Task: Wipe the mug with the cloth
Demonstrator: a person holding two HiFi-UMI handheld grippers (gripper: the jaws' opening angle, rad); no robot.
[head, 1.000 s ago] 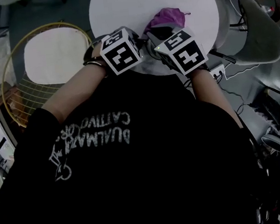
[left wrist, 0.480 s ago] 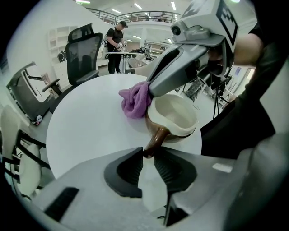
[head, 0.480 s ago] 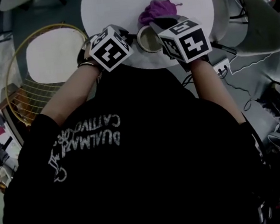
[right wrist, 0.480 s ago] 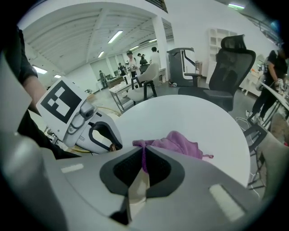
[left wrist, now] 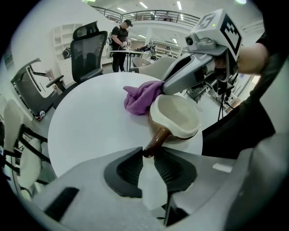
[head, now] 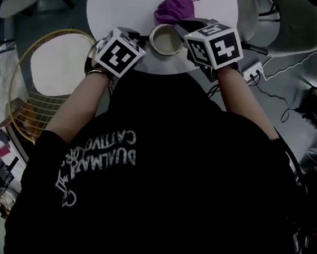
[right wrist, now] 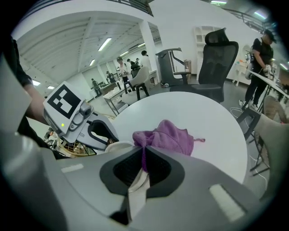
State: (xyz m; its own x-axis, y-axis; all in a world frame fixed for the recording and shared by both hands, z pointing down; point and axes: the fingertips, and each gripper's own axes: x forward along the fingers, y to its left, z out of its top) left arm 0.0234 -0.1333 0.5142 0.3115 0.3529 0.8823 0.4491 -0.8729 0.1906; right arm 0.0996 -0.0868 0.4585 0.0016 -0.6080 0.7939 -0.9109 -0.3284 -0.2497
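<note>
Table [head: 133, 7] fills the head view's top centre, with both forearms [head: 82, 104] reaching up to its near edge and the tools angled steeply down. Left gripper [left wrist: 148, 155] clamps the brown handle of the mug [head: 165, 39], dead centre between both tools. Right gripper [right wrist: 143, 158] pinches the purple cloth [head: 174, 8], bunched just beyond the mug. A second ago that cloth hid the mug; now its pale mouth shows.

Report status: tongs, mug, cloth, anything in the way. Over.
Left tongs clamped on mug handle. Right tongs pinching purple cloth, bunched beside mug's rim. Nothing else on white table; way clear.
</note>
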